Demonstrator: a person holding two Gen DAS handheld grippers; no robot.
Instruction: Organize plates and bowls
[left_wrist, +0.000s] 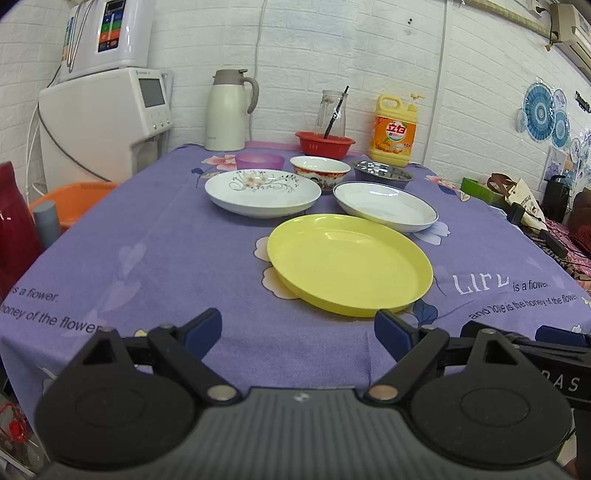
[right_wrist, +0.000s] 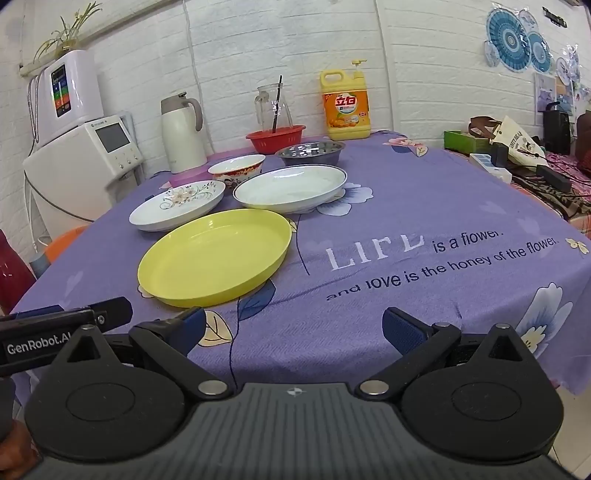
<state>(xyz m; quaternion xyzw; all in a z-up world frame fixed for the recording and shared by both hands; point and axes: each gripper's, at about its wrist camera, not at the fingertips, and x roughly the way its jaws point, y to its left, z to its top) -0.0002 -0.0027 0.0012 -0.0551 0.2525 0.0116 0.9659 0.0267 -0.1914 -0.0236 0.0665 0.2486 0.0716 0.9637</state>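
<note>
Nearest the cameras, the left tool (left_wrist: 297, 334) and right tool (right_wrist: 293, 328) both hover with jaws spread wide and nothing between them, above the front edge of the desk (left_wrist: 129, 240) draped in a purple flowered cloth. Just beyond sits the round yellow plastic plate (left_wrist: 349, 264), probably light and tough, best pinched at its raised rim. Behind it lie two white ceramic plates, one flower-painted (left_wrist: 262, 192) and one blue-rimmed (left_wrist: 384, 206), likely heavier, slick and breakable, so a firm rim hold seems wise. Farther back stand three bowls: a translucent purple plastic bowl (left_wrist: 259, 161), a red-patterned white ceramic bowl (left_wrist: 319, 170) and a shiny steel bowl (left_wrist: 382, 173). That makes three plates and three bowls, all separate and unstacked.
</note>
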